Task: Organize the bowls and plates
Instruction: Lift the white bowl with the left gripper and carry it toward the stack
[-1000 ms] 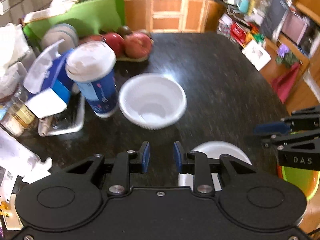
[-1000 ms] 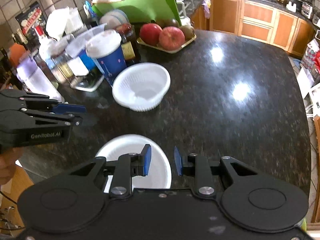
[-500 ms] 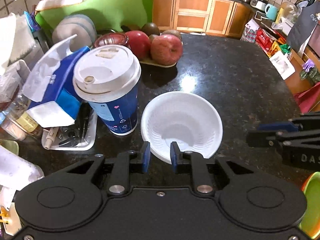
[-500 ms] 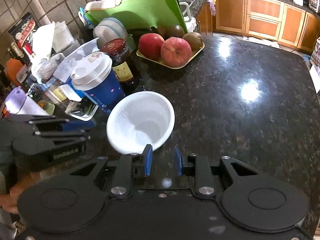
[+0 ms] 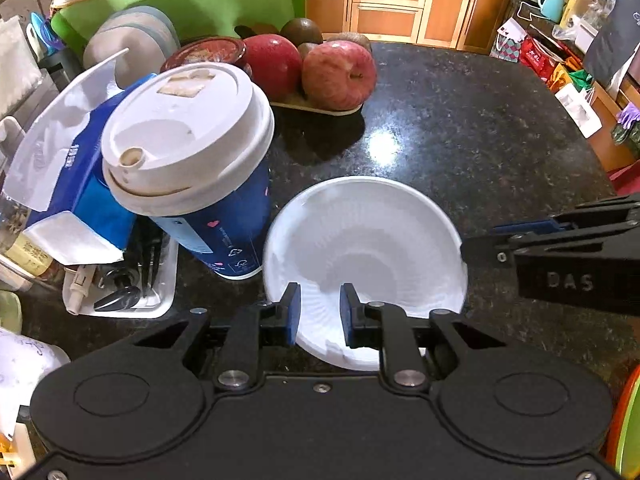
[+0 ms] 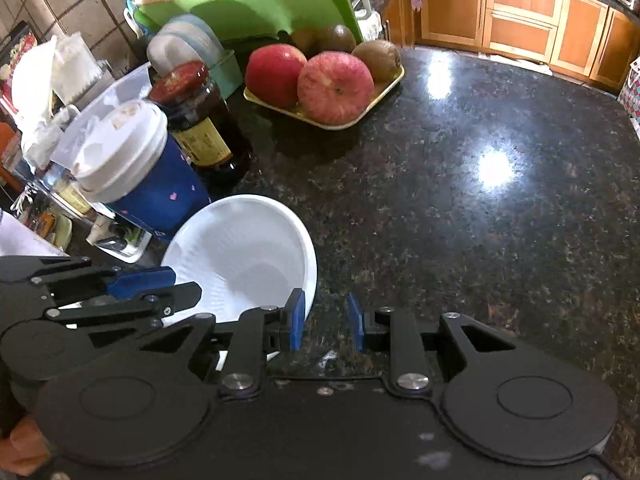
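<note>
Progress looks slight: 1 white bowl (image 5: 364, 264) sits alone on the dark granite counter (image 5: 460, 136), unstacked and not yet lifted, near the counter's left edge and just beside the blue lidded cup (image 5: 192, 176). No plate shows in either view, so where the bowl should end up cannot be told; a green-and-orange rim (image 5: 624, 432) at the right of the left wrist view may be more crockery.

Both grippers have their 2 jaws narrowly parted and hold nothing. The left gripper (image 5: 319, 315) hangs over the bowl's near rim, pads not pressing on it. The right gripper (image 6: 326, 322) is at the bowl's right rim, with 1 blue pad beside the rim and the other over bare counter.

My reading is that the bowl's pickup is only being set up; grasping, carrying and stacking all remain. A tray of apples (image 6: 332, 80) and a dark jar (image 6: 200, 120) stand further back.
</note>
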